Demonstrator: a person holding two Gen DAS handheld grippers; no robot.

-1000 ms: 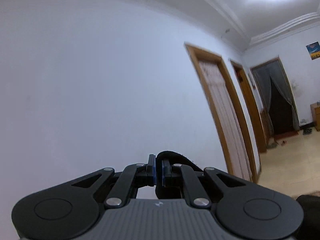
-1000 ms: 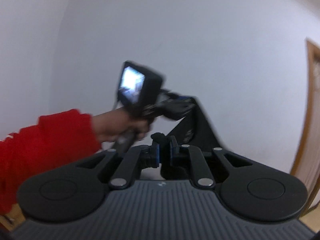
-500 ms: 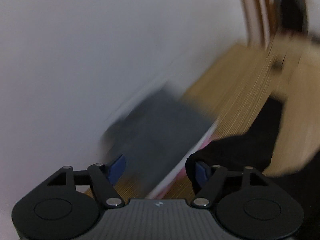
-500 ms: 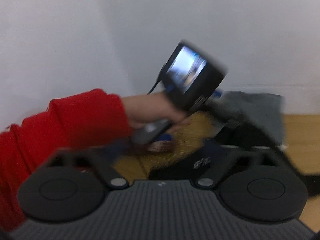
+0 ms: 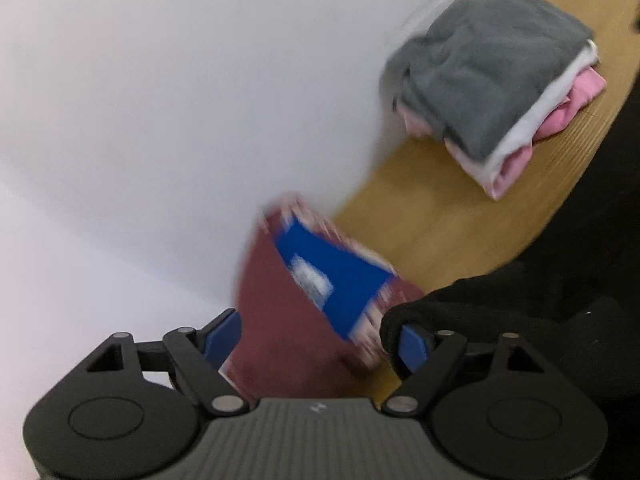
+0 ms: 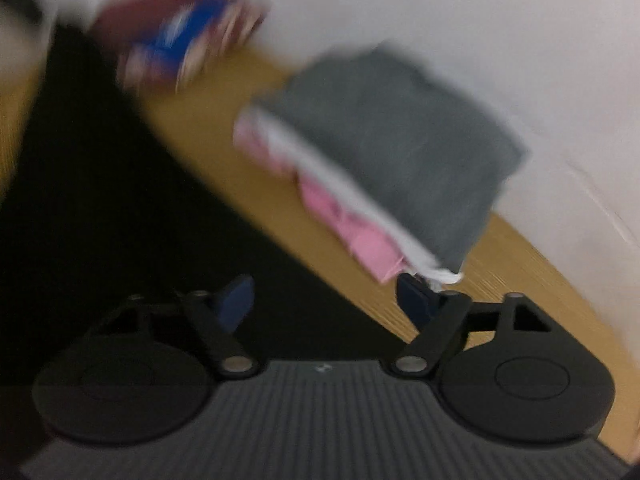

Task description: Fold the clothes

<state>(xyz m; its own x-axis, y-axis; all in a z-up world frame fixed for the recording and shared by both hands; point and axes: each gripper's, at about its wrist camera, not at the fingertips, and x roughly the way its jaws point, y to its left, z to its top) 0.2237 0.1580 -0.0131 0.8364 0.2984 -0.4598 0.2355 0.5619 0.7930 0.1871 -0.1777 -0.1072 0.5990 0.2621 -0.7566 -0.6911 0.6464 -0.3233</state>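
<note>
A black garment (image 5: 560,320) lies spread on the wooden table (image 5: 420,216); in the right wrist view it (image 6: 120,220) fills the left half. My left gripper (image 5: 316,338) is open, and a fold of the black cloth hangs over its right fingertip (image 5: 412,344). My right gripper (image 6: 328,304) is open and empty above the black garment's edge. A folded stack of grey, white and pink clothes (image 5: 496,80) lies against the white wall; it also shows in the right wrist view (image 6: 384,152), just beyond the right fingertip.
A maroon and blue packet (image 5: 316,296) lies on the table by the wall, right in front of the left gripper, and appears in the right wrist view (image 6: 180,36) at top left. The white wall (image 5: 180,100) bounds the table's far side.
Both grippers have swung down from facing the wall and doors to facing the table. Both have opened; a second ago they were shut on the black cloth held up.
</note>
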